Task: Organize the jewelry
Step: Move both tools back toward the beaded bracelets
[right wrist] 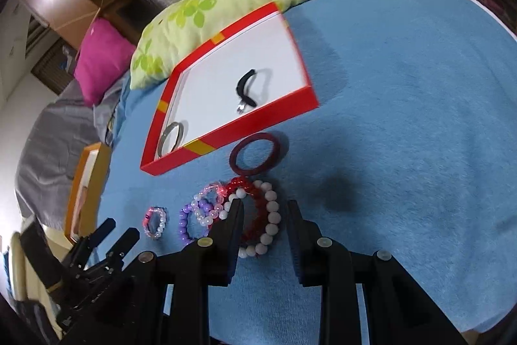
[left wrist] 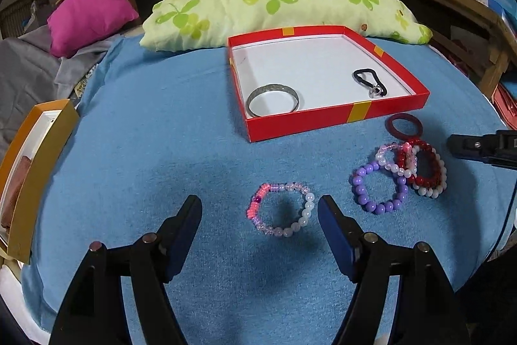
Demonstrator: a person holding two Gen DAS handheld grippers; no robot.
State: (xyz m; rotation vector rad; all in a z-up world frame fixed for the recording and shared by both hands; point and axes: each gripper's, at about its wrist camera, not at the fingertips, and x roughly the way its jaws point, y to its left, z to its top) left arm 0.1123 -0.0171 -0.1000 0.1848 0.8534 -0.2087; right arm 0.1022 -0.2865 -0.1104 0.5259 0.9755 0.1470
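The left gripper (left wrist: pixel 260 209) is held with jaws wide apart around a pink bead bracelet (left wrist: pixel 281 209) near the blanket's (left wrist: pixel 161 134) front edge, untouched. The right gripper (right wrist: pixel 264 209), jaws narrowly parted and empty, is aimed at the heaped bracelets (right wrist: pixel 258 212) for the red box (right wrist: pixel 226 144).

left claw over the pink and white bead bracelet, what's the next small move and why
Probably lower the left claw straight down and close on the pink and white bracelet. Its jaws stand open on either side of the bracelet, which lies flat and alone on the blue cloth, apart from the cluster. The red box beyond has room.
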